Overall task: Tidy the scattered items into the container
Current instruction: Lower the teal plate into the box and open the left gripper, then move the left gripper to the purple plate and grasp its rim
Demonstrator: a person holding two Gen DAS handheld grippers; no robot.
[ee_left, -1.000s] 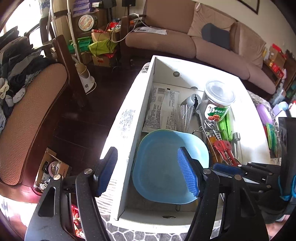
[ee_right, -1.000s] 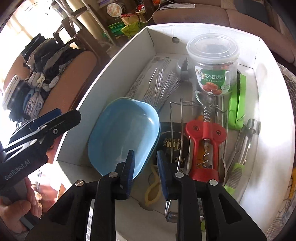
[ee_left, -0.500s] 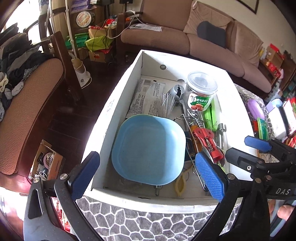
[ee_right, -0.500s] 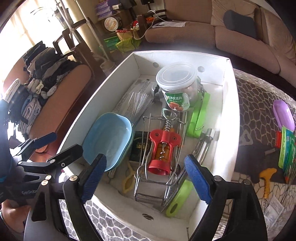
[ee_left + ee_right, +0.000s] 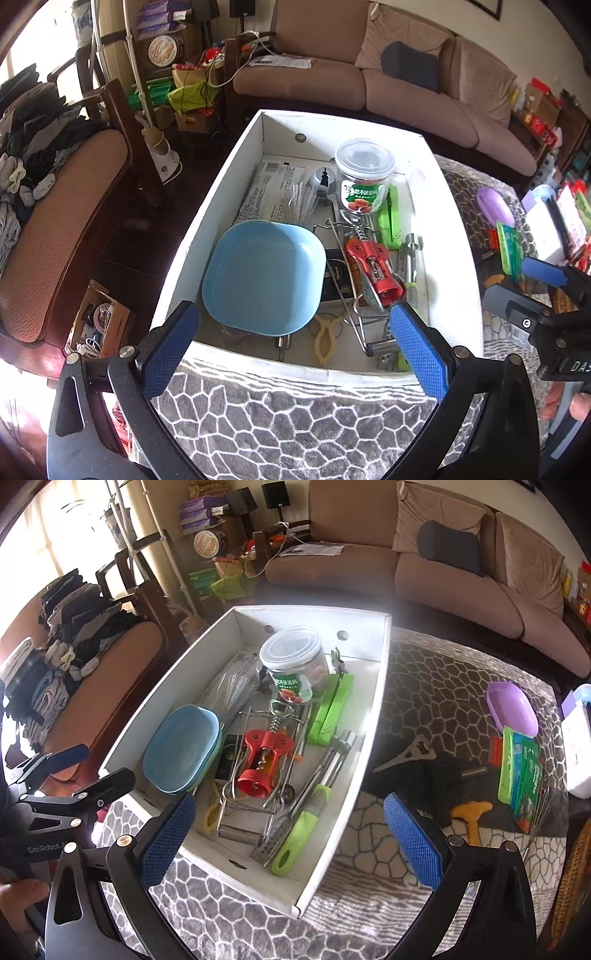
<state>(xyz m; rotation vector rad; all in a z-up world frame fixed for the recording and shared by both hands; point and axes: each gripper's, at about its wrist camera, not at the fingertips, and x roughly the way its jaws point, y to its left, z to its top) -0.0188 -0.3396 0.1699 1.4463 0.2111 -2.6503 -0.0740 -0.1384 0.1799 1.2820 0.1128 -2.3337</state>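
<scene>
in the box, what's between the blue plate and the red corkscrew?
A small black packet lies between blue plate and red corkscrew, under the wire rack; clearest in the right wrist view.

It was a home living room: a brown sofa (image 5: 443, 568) stood behind, clothes (image 5: 66, 635) were piled on a chair (image 5: 55, 206), and clutter (image 5: 184, 85) filled the corner.

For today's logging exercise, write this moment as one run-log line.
left gripper: open, empty | right gripper: jaws opening, nothing between | blue plate: in white box | purple dish: outside box
</scene>
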